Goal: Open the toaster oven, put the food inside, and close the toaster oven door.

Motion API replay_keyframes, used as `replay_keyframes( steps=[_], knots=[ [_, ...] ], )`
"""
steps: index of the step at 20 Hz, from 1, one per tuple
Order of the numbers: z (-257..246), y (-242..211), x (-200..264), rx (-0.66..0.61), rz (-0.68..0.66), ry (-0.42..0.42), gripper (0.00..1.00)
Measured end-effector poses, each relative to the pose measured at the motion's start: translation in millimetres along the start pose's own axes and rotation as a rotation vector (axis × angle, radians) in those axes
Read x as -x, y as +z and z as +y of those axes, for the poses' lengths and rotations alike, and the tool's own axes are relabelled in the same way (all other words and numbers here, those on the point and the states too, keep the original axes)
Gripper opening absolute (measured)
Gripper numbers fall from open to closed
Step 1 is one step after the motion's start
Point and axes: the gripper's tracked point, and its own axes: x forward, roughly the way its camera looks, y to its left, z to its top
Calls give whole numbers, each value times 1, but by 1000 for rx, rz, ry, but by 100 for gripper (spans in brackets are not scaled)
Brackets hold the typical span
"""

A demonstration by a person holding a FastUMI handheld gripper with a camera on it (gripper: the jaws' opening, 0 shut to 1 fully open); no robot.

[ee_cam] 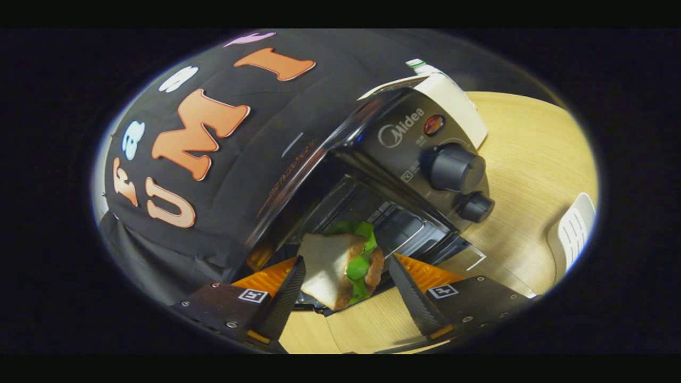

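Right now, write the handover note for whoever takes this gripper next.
Gripper: fingers apart, the sandwich between them; the left finger seems to touch it, the right stands clear, so the grip is uncertain.
Toaster oven: door open, cavity just ahead of the fingers.
Sandwich sits at the oven's mouth, partly over the lowered door.
Done: door opened.
Left: push the sandwich fully in, withdraw, close the door.

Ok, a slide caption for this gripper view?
Claw open around a sandwich at the mouth of the open toaster oven on the wooden table.
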Motion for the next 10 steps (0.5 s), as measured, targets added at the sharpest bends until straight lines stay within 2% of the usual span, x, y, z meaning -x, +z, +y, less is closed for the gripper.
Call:
replay_keyframes(
  steps=[5,10],
  knots=[
    [-19,-9,36,93,73,-29,96],
    [-40,-39,73,346,151,-48,96]
  ],
)
